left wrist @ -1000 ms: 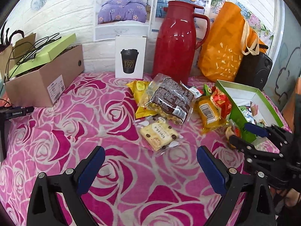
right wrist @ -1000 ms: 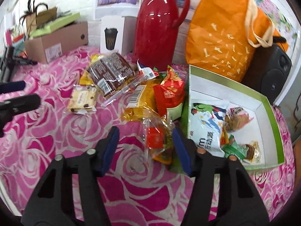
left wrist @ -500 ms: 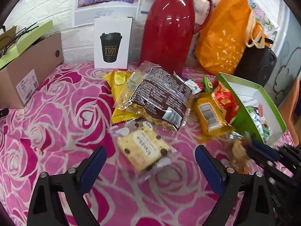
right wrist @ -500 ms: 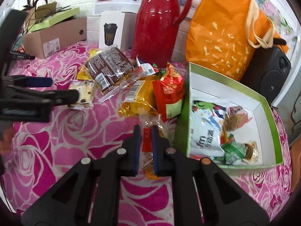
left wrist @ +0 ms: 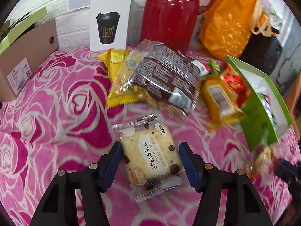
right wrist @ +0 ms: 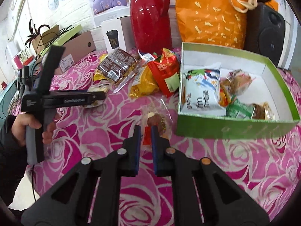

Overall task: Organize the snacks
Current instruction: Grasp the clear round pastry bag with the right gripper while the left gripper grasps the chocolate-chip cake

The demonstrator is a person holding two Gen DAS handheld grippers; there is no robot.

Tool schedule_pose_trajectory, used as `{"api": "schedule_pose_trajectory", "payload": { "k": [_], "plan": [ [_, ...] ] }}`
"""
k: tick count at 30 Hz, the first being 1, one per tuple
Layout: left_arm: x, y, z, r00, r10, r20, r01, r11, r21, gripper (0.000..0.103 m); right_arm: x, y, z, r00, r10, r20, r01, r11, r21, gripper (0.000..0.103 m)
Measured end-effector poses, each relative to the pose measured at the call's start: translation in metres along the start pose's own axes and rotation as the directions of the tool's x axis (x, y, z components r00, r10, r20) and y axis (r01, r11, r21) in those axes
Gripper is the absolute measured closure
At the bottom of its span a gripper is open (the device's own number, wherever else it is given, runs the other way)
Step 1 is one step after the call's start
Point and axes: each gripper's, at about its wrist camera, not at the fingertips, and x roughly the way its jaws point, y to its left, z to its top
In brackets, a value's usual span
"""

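My left gripper (left wrist: 149,152) is open, its fingers on either side of a clear-wrapped cookie packet (left wrist: 152,156) that lies on the pink rose cloth; the gripper also shows from the side in the right wrist view (right wrist: 94,96). My right gripper (right wrist: 145,131) is shut on a clear-wrapped orange snack packet (right wrist: 157,121) and holds it above the cloth, left of the green box (right wrist: 233,127). It shows blurred in the left wrist view (left wrist: 260,159). The box holds several snacks. A pile of loose snacks with a brown packet (left wrist: 165,77) lies behind.
A red thermos (right wrist: 150,13), an orange bag (right wrist: 208,13), a black speaker (right wrist: 265,28), a white cup box (left wrist: 110,23) and a cardboard box (left wrist: 24,60) stand along the back and left. Yellow (right wrist: 143,82) and red (right wrist: 165,71) packets lie by the green box.
My left gripper moved forward and narrowed around the cookie packet. My right gripper, shut on the orange packet, lifted it and drew it back from the pile, beside the green box.
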Motion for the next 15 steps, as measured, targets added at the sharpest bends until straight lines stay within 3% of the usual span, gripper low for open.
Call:
{"api": "schedule_pose_trajectory", "payload": {
  "k": [4,5,6,8,15],
  "plan": [
    [-0.028,-0.004,-0.030,1.000,-0.020,0.015,0.020,0.999,0.033,0.039,-0.002,-0.004,-0.008,1.000,-0.013,-0.014,0.013,1.000,0.008,0.089],
    [-0.032,-0.005,-0.034,1.000,-0.006,0.018,0.005,0.999,0.038,0.038,-0.001,-0.005,-0.009,1.000,-0.019,-0.013,0.020,1.000,0.009,0.080],
    [-0.036,-0.005,-0.041,1.000,0.018,0.022,-0.019,0.999,0.040,0.037,0.000,-0.006,-0.010,1.000,-0.025,-0.017,0.026,1.000,0.014,0.065],
    [-0.042,-0.003,-0.048,0.999,0.046,0.025,-0.047,0.998,0.033,0.030,0.003,-0.007,-0.010,0.999,-0.037,-0.014,0.037,0.999,0.026,0.049],
    [-0.047,0.004,-0.056,0.998,0.055,0.019,-0.055,0.999,0.000,0.021,0.019,-0.006,-0.010,0.998,-0.026,-0.051,0.027,0.999,0.026,0.047]
  ]
}}
